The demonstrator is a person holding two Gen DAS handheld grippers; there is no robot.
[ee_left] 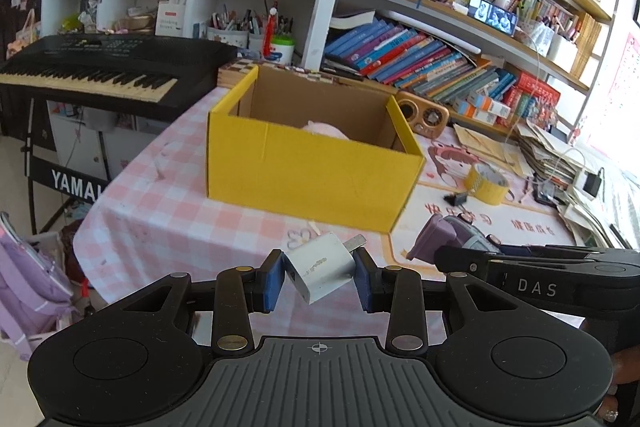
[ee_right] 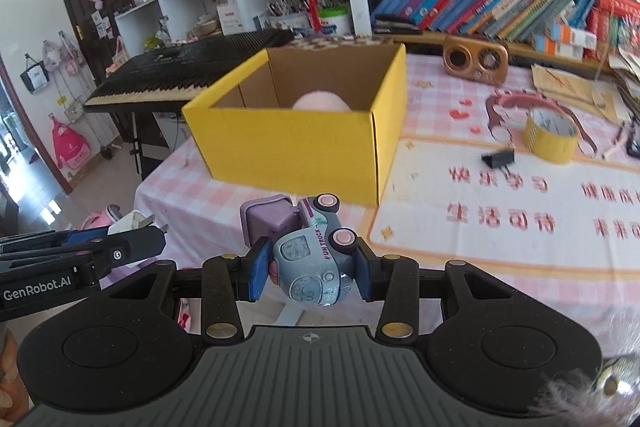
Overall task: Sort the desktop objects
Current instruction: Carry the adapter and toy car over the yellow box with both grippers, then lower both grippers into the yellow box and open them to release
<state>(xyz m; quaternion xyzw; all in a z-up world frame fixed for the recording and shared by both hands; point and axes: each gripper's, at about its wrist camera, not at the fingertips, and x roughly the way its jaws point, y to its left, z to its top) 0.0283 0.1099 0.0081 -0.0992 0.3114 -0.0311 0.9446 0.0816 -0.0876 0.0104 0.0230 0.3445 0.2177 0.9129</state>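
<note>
Two grippers are each carrying something above the pink checked tablecloth (ee_left: 160, 211), both pointing toward the yellow cardboard box (ee_left: 304, 167). The left gripper (ee_left: 319, 277) is clamping a white plug adapter (ee_left: 320, 267) between its blue pads, the adapter sitting tilted with its metal prongs sticking out up and to the right. The right gripper (ee_right: 310, 271) is squeezing a small toy truck (ee_right: 312, 259), grey-blue with pink wheel hubs and a purple rear block, lettered "FUN TRUCK" on its side; the truck is lying on its side in the jaws, nose toward the camera. In the right wrist view the left gripper is showing at the left edge with the adapter at its tip, and in the left wrist view the right gripper is reaching in from the right with the truck's purple end forward.

The box is standing open on the cloth just ahead of both grippers, with a pale pink rounded object (ee_right: 320, 101) lying inside near its back wall. To the right of the box, a roll of yellow tape (ee_right: 550, 137) and a black binder clip (ee_right: 498, 159) are lying on a printed mat (ee_right: 500, 211). A black keyboard (ee_left: 92, 71) is standing to the left of the table.
</note>
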